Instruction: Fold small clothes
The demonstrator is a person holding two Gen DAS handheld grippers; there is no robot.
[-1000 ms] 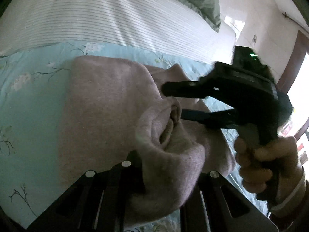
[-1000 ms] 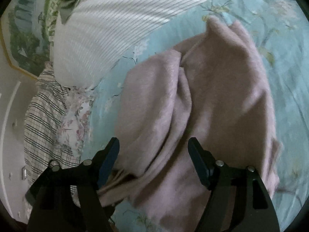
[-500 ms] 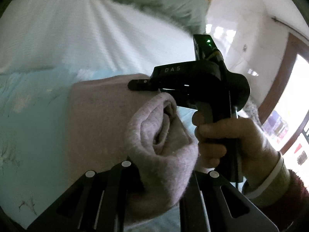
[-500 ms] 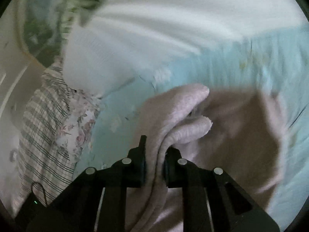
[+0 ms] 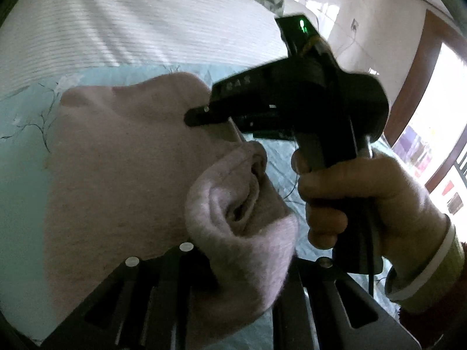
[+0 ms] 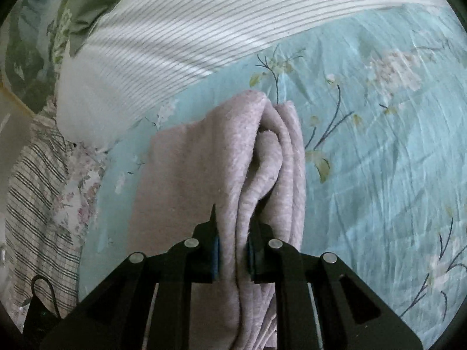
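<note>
From my left wrist camera, my left claw [image 5: 233, 265] was pinched on a thick bunched corner of the pink garment [image 5: 116, 175], and its jaws were just beginning to ease apart with the cloth still wadded between them. The garment spread away over the pale blue floral bedsheet [image 5: 20, 151], below the white striped cover [image 5: 146, 23]. My right hand [image 5: 364, 201] gripped the other tool, and the right claw [image 5: 198, 118] reached onto the garment's far edge; whether it pinched there I could not tell from this side. From my right wrist camera, that right claw [image 6: 232, 250] was narrowed hard on several gathered layers of the same garment, the folds rising in soft ridges ahead of the pads. The knit looked light, limp and fuzzy, so I judged it would sag and drape between my two holds rather than keep any shape, and would not slip easily. I reckoned the corners and edges were the places to take it, gathering all layers together.
</note>
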